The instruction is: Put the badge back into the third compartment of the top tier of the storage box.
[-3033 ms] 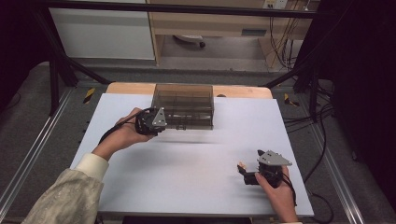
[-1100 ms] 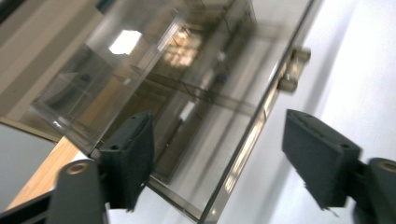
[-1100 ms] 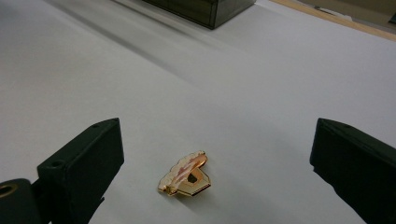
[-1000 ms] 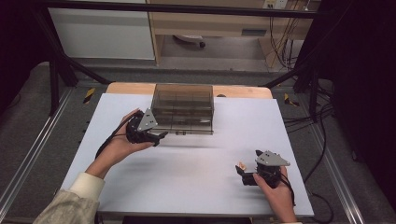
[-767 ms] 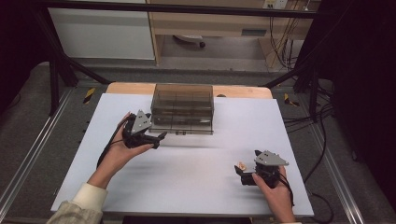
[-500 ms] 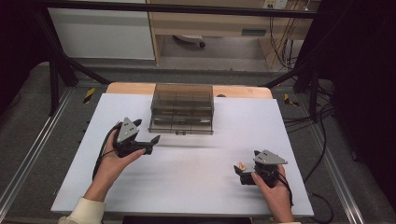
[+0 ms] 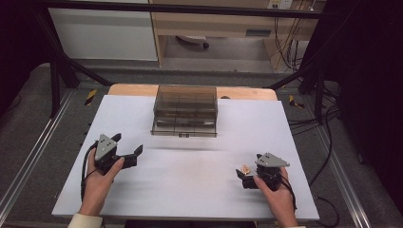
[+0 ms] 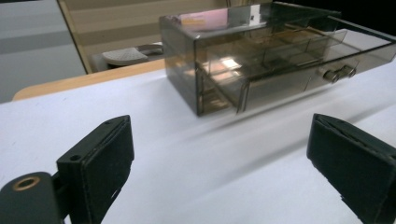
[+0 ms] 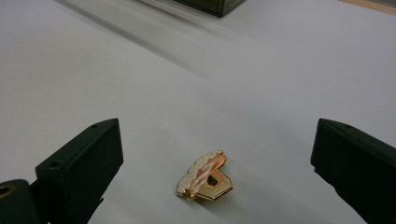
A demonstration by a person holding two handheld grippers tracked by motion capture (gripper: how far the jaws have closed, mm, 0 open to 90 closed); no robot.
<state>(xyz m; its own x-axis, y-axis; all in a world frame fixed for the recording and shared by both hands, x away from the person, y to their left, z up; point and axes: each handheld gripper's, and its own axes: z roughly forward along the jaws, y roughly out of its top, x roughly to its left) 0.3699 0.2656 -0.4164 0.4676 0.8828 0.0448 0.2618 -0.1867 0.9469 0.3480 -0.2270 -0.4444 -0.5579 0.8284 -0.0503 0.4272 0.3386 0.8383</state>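
Observation:
A smoky see-through drawer box [image 7: 185,110] stands at the back middle of the white table, its bottom drawer [image 8: 289,86] pulled out a little, two small knobs on the front. My left gripper [image 7: 127,144] is at the front left, well short of the box and aimed at it. Its jaws have just been opening and stand wide with nothing between them [image 8: 224,177]. A small gold and pink shell-shaped pin [image 9: 205,176] lies on the table at the front right [image 7: 245,168]. My right gripper [image 7: 242,175] rests low around it, open, its jaws wide either side without touching [image 9: 217,158].
The white sheet [image 7: 190,190] covers the table, with a wooden strip [image 7: 133,89] showing at the back edge. Black frame posts [image 7: 54,71] stand at the left and right. Cables [image 7: 328,128] trail on the floor to the right.
My left hand has drawn back from the box's left front corner to the front left of the table, sinking lower, and its jaws have spread wider. The right hand has not moved.

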